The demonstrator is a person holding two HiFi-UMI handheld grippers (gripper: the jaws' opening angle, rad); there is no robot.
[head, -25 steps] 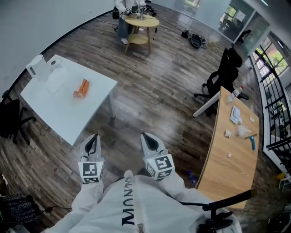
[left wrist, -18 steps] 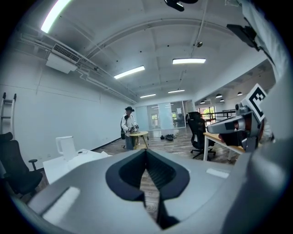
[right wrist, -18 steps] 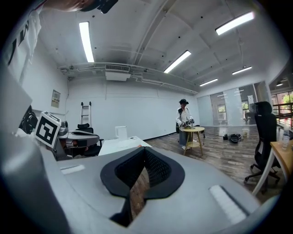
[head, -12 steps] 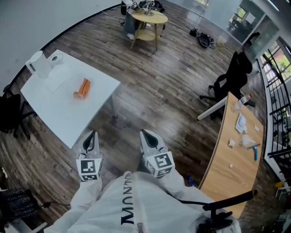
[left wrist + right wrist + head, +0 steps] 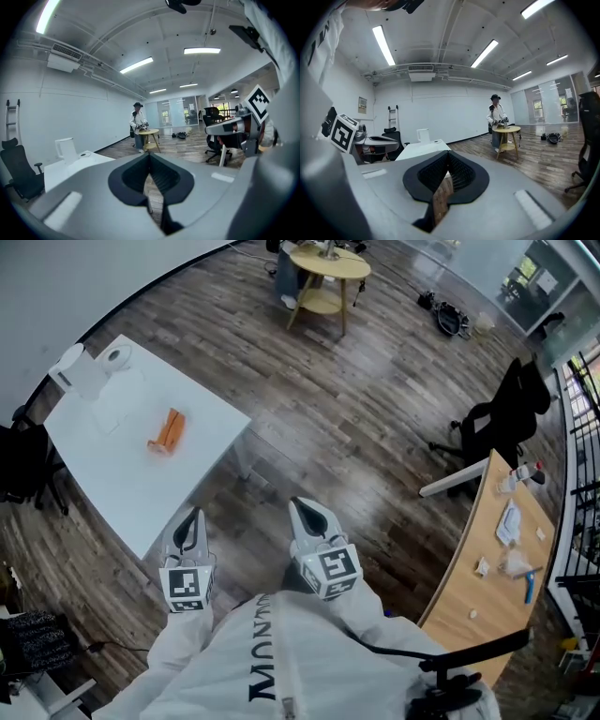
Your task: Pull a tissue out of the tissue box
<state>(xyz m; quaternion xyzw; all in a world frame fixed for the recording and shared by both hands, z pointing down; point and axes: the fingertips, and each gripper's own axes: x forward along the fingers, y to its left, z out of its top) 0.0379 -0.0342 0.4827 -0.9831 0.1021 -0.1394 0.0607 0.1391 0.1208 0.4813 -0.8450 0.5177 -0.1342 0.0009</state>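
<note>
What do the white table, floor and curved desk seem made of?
White table: likely laminate or painted board; smooth, matte, no grain.
Floor: wood or wood-look planks; streaky grain, faint sheen.
Curved desk: light wood or veneer; pale, even tone.

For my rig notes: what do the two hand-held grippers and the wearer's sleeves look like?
The left hand-held gripper and right hand-held gripper are grey shells with black ribbed pads, each bearing a black-and-white marker cube. Sleeves are white.

The white bench [image 5: 131, 486] stands on the dark wood-plank floor [image 5: 356, 418] and carries a small orange box [image 5: 167, 431] near its middle, with a white jug [image 5: 75, 373] and a white roll [image 5: 114, 357] at its far corner.
</note>
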